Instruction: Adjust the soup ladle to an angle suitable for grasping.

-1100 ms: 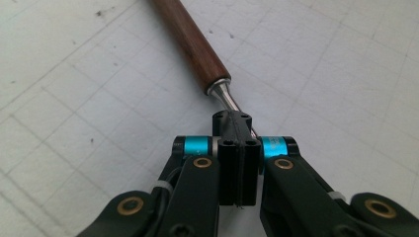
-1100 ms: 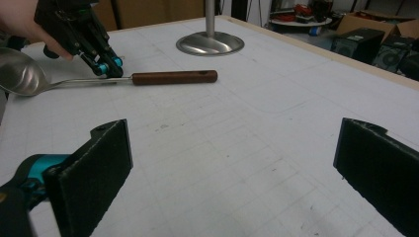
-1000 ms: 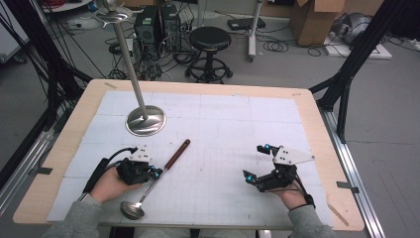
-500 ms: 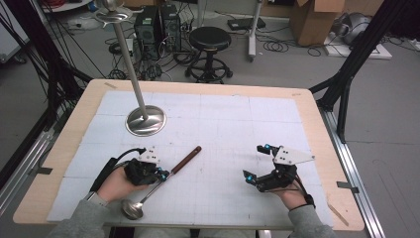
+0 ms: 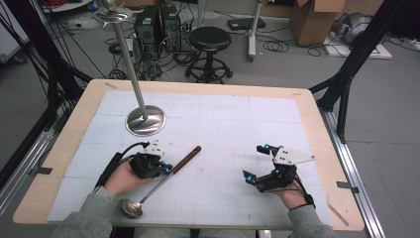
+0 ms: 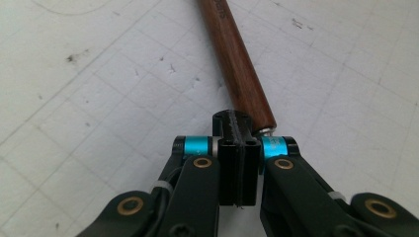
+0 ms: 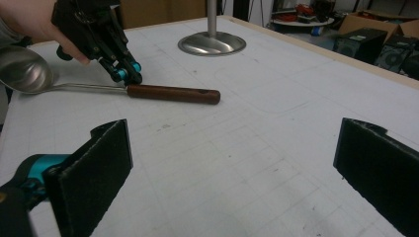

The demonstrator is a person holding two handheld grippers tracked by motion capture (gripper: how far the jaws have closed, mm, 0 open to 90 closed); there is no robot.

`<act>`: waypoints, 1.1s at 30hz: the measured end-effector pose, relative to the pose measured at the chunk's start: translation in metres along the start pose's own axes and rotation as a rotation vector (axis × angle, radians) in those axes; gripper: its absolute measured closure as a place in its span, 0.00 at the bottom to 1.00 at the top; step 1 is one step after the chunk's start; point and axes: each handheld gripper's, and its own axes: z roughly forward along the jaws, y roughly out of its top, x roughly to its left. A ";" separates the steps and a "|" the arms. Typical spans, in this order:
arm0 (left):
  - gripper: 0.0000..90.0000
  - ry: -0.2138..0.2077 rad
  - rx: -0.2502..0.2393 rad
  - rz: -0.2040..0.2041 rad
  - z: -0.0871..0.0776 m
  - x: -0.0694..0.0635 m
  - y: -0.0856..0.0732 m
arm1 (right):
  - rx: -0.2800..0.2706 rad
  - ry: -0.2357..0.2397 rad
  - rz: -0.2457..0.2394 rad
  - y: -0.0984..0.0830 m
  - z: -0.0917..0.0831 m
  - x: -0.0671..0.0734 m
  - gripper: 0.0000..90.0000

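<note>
Since the earlier frame we see the ladle (image 5: pixel 159 181) swung round: its wooden handle tip now points farther toward the right edge of the surface (image 5: pixel 317 124), and the left hand-held gripper (image 5: pixel 167 169) has shifted with it. We read the jaws of that left hand-held gripper as pressed together on the ladle's metal stem right where it meets the wooden handle (image 6: pixel 236 64), a sensible place to pinch, we judge, since the thin stem fits between the pads and the bowl (image 7: pixel 22 69) hangs behind the hand. The ladle lies low near the front left corner, bowl toward the front edge. Our right hand-held gripper (image 5: pixel 257 163) waits near the front right, jaws spread wide and holding nothing, probably kept clear until needed. By count we find one ladle, one steel stand (image 5: pixel 145 120) with a round base toward the back left corner, and two hand-held grippers.
</note>
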 end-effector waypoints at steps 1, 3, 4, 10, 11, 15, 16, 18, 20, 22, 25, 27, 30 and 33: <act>1.00 -0.001 0.003 -0.003 0.000 0.000 0.001 | 0.001 0.002 0.001 0.000 0.000 0.000 0.01; 1.00 -0.004 -0.001 -0.009 0.001 0.000 0.001 | 0.002 0.004 0.004 0.000 0.000 0.000 0.01; 1.00 -0.005 0.000 -0.010 0.002 0.001 0.002 | 0.000 0.001 0.000 0.000 0.000 0.000 0.01; 1.00 -0.013 0.004 -0.025 0.004 0.001 0.004 | 0.006 -0.004 0.003 0.000 0.000 0.000 0.01; 1.00 -0.009 0.016 -0.025 0.004 0.000 0.006 | 0.007 -0.002 0.010 0.000 0.000 0.000 0.00; 1.00 -0.003 0.031 -0.033 0.005 -0.001 0.010 | 0.003 -0.002 0.008 0.000 -0.001 0.000 0.01; 0.99 -0.009 0.030 -0.061 0.009 -0.003 0.013 | 0.002 -0.001 0.005 0.000 -0.001 0.000 0.01; 0.99 0.004 0.035 -0.041 0.014 -0.007 0.018 | 0.000 -0.003 0.006 0.000 -0.001 0.001 0.01; 1.00 0.000 0.045 -0.021 0.017 -0.009 0.023 | 0.000 -0.002 0.007 0.000 -0.001 0.001 0.01; 1.00 0.000 0.055 -0.008 0.020 -0.011 0.027 | 0.000 0.001 0.005 0.000 -0.001 0.000 0.01; 1.00 -0.019 0.072 -0.023 0.023 -0.014 0.032 | -0.001 0.002 0.007 0.000 -0.001 0.001 0.01; 1.00 -0.016 0.084 0.004 0.027 -0.018 0.036 | -0.001 0.000 0.007 0.000 -0.001 0.001 0.01; 1.00 -0.005 0.107 0.034 0.028 -0.022 0.040 | -0.001 -0.001 0.010 0.000 -0.002 0.001 0.01; 1.00 -0.024 0.108 0.056 0.029 -0.028 0.041 | -0.004 -0.003 0.003 0.000 -0.002 0.000 0.01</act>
